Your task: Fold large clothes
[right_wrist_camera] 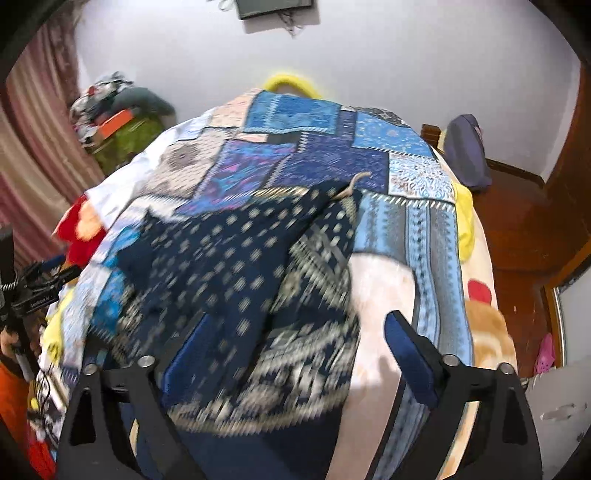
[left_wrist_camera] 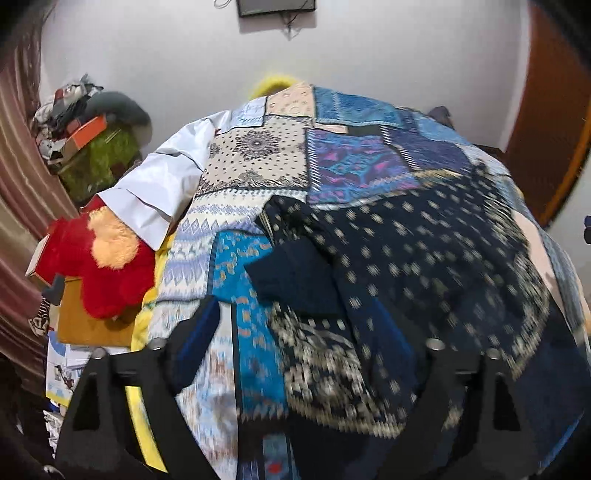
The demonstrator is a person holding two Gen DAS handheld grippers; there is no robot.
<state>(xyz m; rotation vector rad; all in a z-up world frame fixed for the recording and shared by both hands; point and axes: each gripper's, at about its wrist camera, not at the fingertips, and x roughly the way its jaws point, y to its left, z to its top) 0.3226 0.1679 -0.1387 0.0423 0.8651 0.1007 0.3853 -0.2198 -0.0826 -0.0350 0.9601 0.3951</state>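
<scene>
A dark navy garment with cream dots and a patterned border [left_wrist_camera: 406,266] lies spread on a blue patchwork bedcover [left_wrist_camera: 351,162]. It also shows in the right wrist view [right_wrist_camera: 236,266], blurred by motion. My left gripper [left_wrist_camera: 314,332] is open, its fingers wide apart just above the garment's near edge; the right finger is mostly hidden against the dark cloth. My right gripper [right_wrist_camera: 295,343] is open, its blue pads [right_wrist_camera: 402,347] straddling the garment's bordered hem. Neither holds cloth.
A white shirt [left_wrist_camera: 155,192] and a red plush toy [left_wrist_camera: 99,258] lie at the bed's left side. A cluttered green box [left_wrist_camera: 99,155] stands by the curtain. A wooden door [right_wrist_camera: 535,229] and floor are on the right. A wall screen [left_wrist_camera: 277,7] hangs above.
</scene>
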